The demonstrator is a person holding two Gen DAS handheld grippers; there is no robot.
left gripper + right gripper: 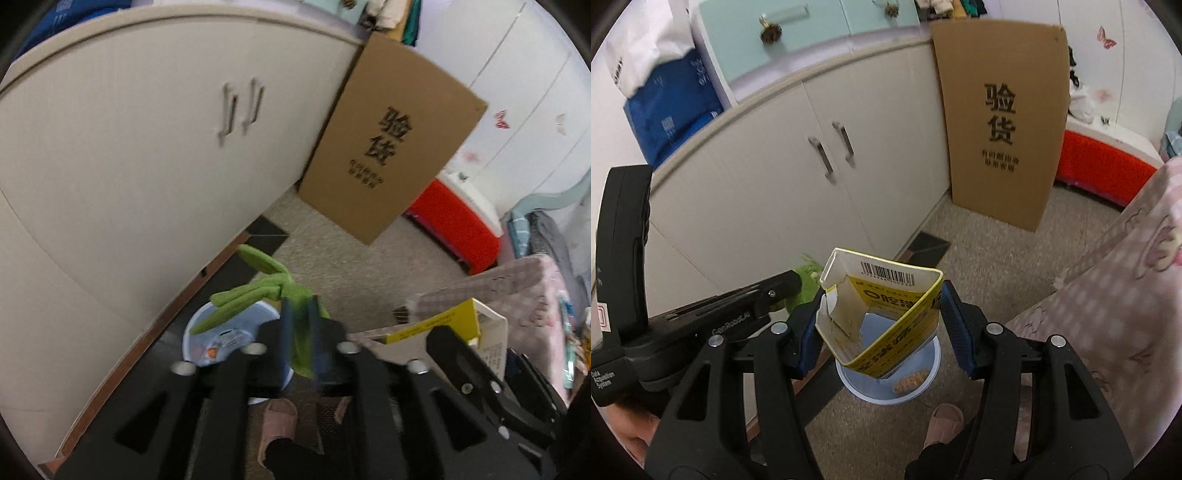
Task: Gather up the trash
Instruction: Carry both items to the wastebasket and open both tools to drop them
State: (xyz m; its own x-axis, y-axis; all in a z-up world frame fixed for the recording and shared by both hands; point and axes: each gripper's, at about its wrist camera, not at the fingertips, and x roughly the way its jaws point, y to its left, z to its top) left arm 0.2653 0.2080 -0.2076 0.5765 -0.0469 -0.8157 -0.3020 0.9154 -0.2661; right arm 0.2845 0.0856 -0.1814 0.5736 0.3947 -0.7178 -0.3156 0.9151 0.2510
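Observation:
My left gripper [300,332] is shut on a green peel-like scrap [258,284] and holds it above a pale blue waste bin [207,343] on the floor. My right gripper [882,317] is shut on an opened yellow and white carton [886,314] with a barcode, held directly over the same bin [934,354]. Some small orange pieces [910,380] lie in the bin's bottom. The left gripper's body [701,321] and the green scrap [807,275] show at the left of the right wrist view. The carton [443,325] shows at the right of the left wrist view.
A white cabinet with two metal handles [831,151] runs along the left. A tall brown cardboard sheet [1004,122] leans at its end. A red box [1104,166] sits behind. A pink checked bed [1126,277] borders the right. A pink slipper [945,421] is below the bin.

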